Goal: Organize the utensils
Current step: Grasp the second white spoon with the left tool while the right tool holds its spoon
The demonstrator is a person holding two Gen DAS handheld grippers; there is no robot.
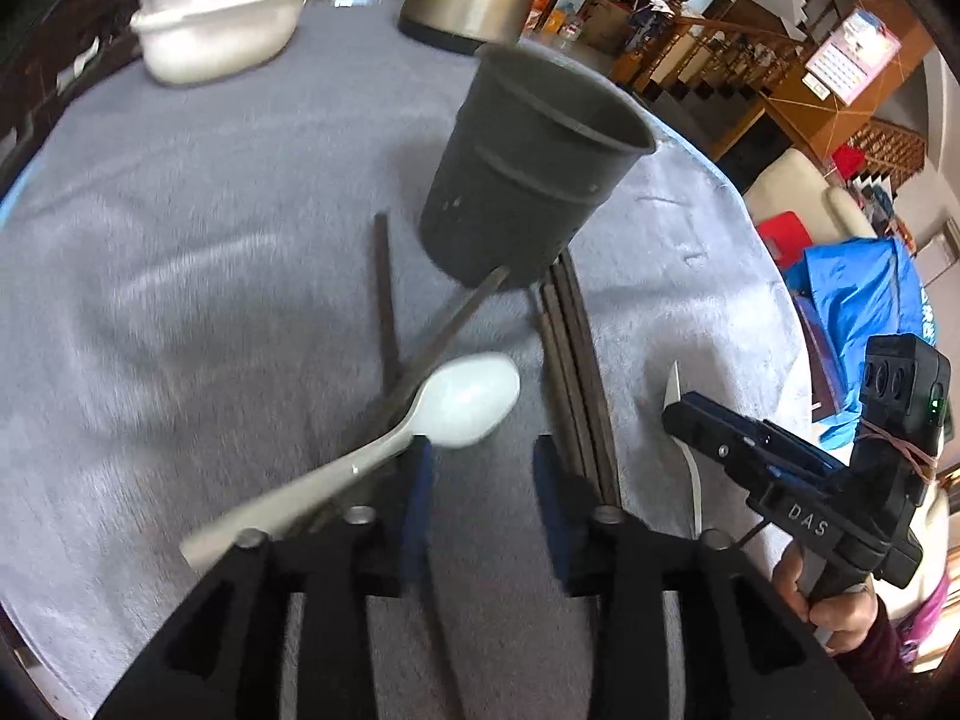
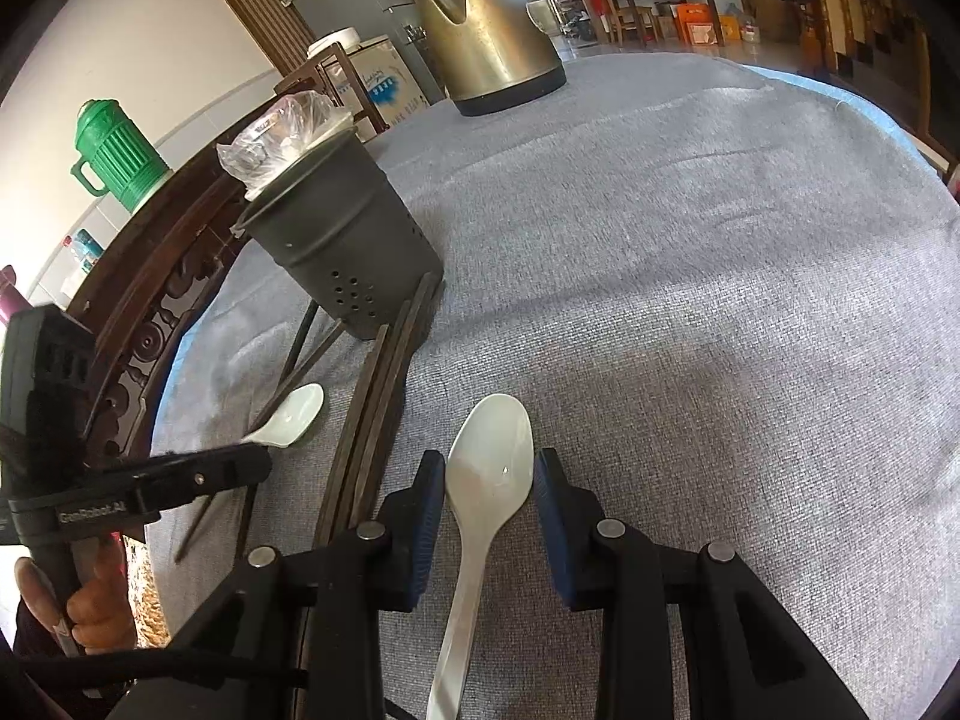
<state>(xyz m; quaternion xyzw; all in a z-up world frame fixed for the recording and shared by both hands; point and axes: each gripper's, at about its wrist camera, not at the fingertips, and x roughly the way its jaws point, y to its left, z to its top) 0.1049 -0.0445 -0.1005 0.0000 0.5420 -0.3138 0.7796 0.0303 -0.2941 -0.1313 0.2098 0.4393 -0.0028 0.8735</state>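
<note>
The dark holder stands upright on the grey tabletop, with chopsticks lying loose at its foot. The left tongs hang part open and empty; one white spoon lies across two crossed sticks just ahead of them. The right tongs straddle a second spoon's bowl, nearer than the holder, pads not pressing. Closing on that rounded, slick bowl could squirt it out sideways.

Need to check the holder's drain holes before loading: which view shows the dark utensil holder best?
The right wrist view: the utensil holder is sharp, with its perforated lower wall visible. The left wrist view blurs it but shows the open rim.
</note>
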